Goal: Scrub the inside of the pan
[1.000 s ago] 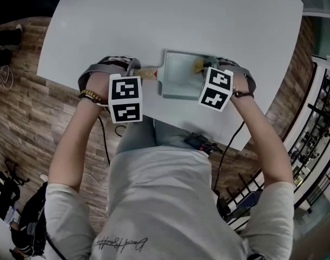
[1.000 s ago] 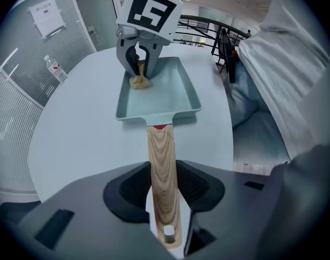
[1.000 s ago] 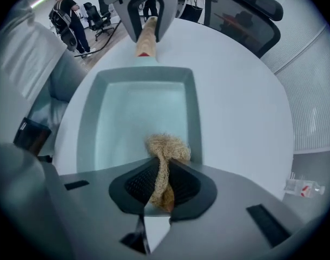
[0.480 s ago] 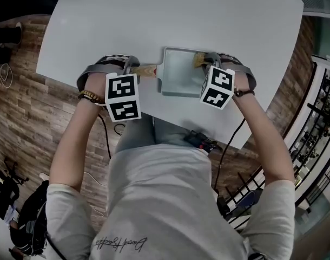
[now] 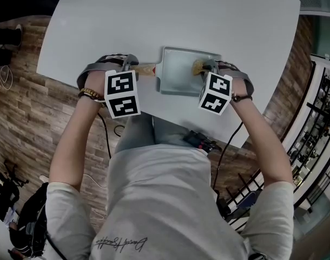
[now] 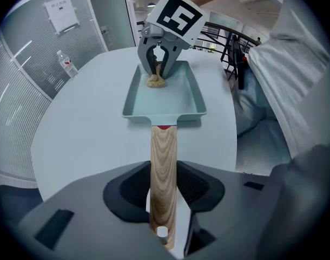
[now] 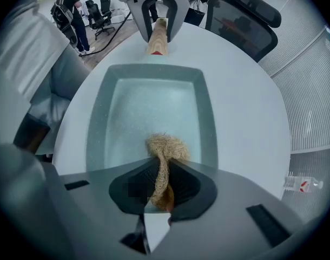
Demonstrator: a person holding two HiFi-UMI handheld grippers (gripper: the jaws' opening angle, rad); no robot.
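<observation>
One pale round-cornered table (image 5: 170, 15) is taking up most of the head view, and one shallow rectangular pan (image 5: 178, 73) in a grey-green colour is sitting flat on it near the person's edge, its long side running left to right. Two grippers are working on it, each carrying one cube with square markers. The left gripper (image 6: 164, 191) is pointing steeply down with its jaws closed part-way onto the pan's single wooden handle (image 6: 163, 156), which is sticking out of the pan's left end and passing straight between the pads. The right gripper (image 7: 163, 188) is pointing straight down at the end opposite the handle, its jaws pinching one wad of straw-coloured fibre scrubber (image 7: 167, 148), whose loose bottom is pressing on the pan floor inside the rim. The table top is showing plain and matte around the pan. Below it, brown wood-plank flooring (image 5: 24, 102) is spreading out; one black office chair (image 7: 246, 15) is standing at the table's far side, and one plastic bottle (image 6: 66, 64) is standing beyond the table's edge by a ribbed wall
</observation>
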